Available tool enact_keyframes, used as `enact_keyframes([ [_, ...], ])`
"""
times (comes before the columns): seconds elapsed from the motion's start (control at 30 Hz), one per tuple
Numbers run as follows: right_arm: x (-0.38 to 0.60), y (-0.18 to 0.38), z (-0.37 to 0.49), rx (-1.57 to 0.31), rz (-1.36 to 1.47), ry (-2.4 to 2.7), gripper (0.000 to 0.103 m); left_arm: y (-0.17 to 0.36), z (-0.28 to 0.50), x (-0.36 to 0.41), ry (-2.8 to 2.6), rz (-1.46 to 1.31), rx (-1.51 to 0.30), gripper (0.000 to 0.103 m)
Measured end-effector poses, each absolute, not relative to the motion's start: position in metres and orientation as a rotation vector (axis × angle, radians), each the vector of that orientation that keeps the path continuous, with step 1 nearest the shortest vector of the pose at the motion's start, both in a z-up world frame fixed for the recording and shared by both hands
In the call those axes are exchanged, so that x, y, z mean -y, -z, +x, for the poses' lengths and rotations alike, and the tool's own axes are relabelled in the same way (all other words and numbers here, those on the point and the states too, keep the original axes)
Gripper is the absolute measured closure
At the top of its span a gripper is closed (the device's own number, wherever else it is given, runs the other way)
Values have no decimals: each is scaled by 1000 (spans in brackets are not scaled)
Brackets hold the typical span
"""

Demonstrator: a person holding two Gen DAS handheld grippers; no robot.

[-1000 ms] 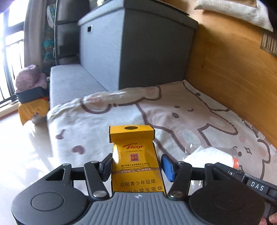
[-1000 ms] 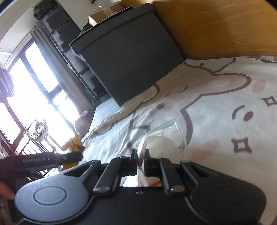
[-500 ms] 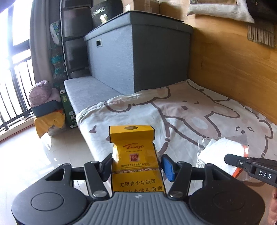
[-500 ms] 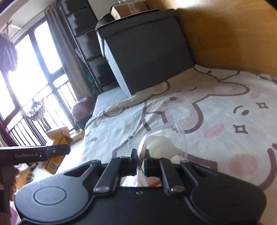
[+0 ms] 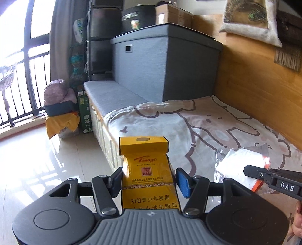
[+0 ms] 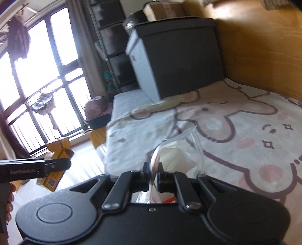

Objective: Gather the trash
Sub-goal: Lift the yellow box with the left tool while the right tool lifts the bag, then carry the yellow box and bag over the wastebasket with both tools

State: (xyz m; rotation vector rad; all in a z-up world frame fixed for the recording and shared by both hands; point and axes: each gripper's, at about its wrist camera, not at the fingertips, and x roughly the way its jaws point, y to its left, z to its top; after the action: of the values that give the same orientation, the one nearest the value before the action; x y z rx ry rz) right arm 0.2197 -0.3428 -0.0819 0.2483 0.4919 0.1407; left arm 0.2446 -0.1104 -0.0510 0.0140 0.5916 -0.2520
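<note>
left gripper: part open, jaws clamped on the sides of a yellow cigarette pack; pack upright, flip lid open at top, lower half hidden behind the gripper body
pack location: held in the air over the bed edge and floor, not touching either; in the right wrist view it shows at far left behind the left gripper's finger
right gripper: fully closed, pinching the rim of a clear plastic bag between its pads
bag: transparent zip type with a red-orange strip, white crumpled paper inside; hangs from the right gripper, above the bedsheet; whether its bottom touches the sheet, cannot tell
bag in left wrist view: at right, just behind the right gripper's fingertip; well to the right of the pack, apart from it
bed: sheet cream with brown-outlined cartoon dog print and pink blotches; wrinkled at the near-left corner
wall: wood panel along the right side of the bed
storage box: big grey fabric box at the head of the bed, on a grey cushioned bench; cardboard box and a black round box on top
floor: glossy pale tile, left of bed; yellow bag and a green carton by the bench end
window: barred, very bright, left side
person: fingers at the left frame edge on the left gripper handle; fingertips of the other hand just visible at the lower right of the left wrist view
</note>
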Motion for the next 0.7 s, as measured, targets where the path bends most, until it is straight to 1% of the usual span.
enact_keyframes([
  [0.27, 292, 73, 214, -510, 178, -187, 95, 57, 226, 65, 228, -45, -602, 44],
  [0.7, 217, 83, 214, -594, 100, -249, 95, 74, 209, -12, 158, -155, -632, 44],
])
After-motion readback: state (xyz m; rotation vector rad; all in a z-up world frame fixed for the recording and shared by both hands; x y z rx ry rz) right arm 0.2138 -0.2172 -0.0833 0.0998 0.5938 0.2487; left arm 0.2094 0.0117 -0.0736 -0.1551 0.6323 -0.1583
